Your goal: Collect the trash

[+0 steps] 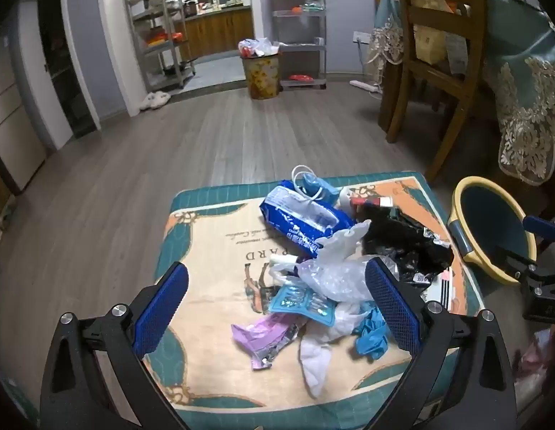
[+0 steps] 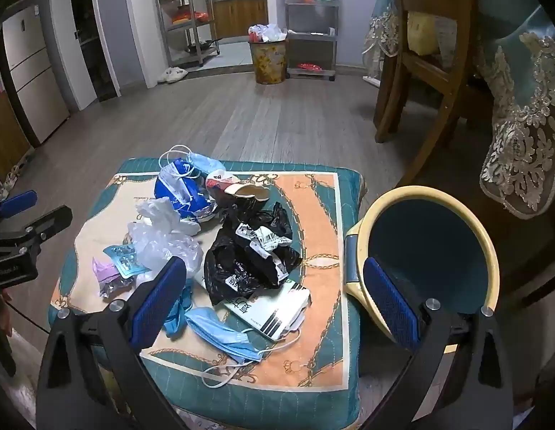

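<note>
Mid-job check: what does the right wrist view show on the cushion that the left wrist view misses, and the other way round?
Only the right wrist view: a flat blue face mask at the cushion's near edge, and the whole mouth of the yellow-rimmed bin.

Only the left wrist view: the full purple wrapper and the white glove beside it.

Both: the blue tissue pack, black plastic bag, the cushion, and the far waste basket. Both tools stand open, holding nothing.

Your left gripper's right finger (image 1: 392,308) covers part of the blue glove (image 1: 372,333) and clear bag (image 1: 334,279). The black bag (image 2: 248,258) overlaps the white packet (image 2: 277,310), whose print is too small to read. Your right gripper's finger (image 2: 390,308) hides the bin's near rim (image 2: 359,247).
</note>
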`<act>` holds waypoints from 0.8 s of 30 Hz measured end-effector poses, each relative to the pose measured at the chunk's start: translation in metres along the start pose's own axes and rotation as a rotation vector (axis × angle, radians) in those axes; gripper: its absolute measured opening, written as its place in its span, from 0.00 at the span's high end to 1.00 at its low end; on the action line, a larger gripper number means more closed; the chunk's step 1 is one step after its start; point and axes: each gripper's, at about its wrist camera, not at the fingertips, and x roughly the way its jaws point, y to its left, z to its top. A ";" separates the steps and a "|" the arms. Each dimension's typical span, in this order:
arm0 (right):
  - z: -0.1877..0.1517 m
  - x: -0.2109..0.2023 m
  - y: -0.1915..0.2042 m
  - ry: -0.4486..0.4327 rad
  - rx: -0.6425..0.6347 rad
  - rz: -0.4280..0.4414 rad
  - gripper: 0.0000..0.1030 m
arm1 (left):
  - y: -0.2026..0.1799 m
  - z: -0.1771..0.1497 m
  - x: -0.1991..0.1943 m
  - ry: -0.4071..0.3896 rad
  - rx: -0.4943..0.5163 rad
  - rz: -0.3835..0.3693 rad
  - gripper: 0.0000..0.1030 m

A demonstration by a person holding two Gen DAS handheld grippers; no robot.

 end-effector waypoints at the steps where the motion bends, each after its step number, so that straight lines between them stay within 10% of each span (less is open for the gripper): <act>1: -0.001 0.000 0.001 0.000 -0.001 -0.001 0.06 | 0.000 0.000 0.000 0.001 -0.001 -0.005 0.05; 24: 0.002 -0.005 -0.007 -0.031 0.024 -0.030 0.06 | -0.003 -0.003 0.001 -0.003 0.014 0.003 0.05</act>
